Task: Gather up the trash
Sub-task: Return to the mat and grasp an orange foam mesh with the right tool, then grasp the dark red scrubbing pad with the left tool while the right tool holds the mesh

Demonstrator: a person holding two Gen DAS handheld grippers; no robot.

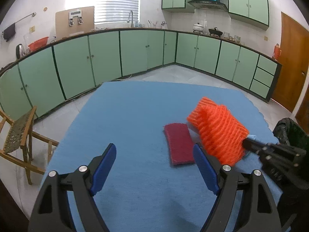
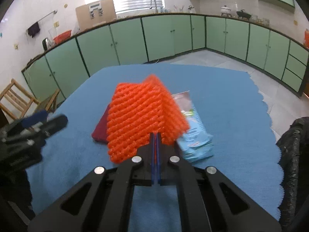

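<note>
An orange foam net sleeve (image 2: 141,116) is pinched at its near edge by my right gripper (image 2: 155,135), whose blue pads are shut on it. The net folds up like a tent above the blue tablecloth (image 2: 222,96). A dark red flat pad (image 1: 179,143) lies to the net's left, and a light blue wrapper (image 2: 195,135) lies to its right, partly hidden under the net. My left gripper (image 1: 154,148) hovers open just in front of the red pad with nothing between its fingers. The right gripper (image 1: 249,143) enters the left wrist view from the right, holding the orange net (image 1: 216,131).
A bin lined with a black bag (image 2: 293,148) stands off the table's right edge. Wooden chairs (image 1: 19,139) stand to the left of the table. Green kitchen cabinets (image 1: 135,52) line the far walls.
</note>
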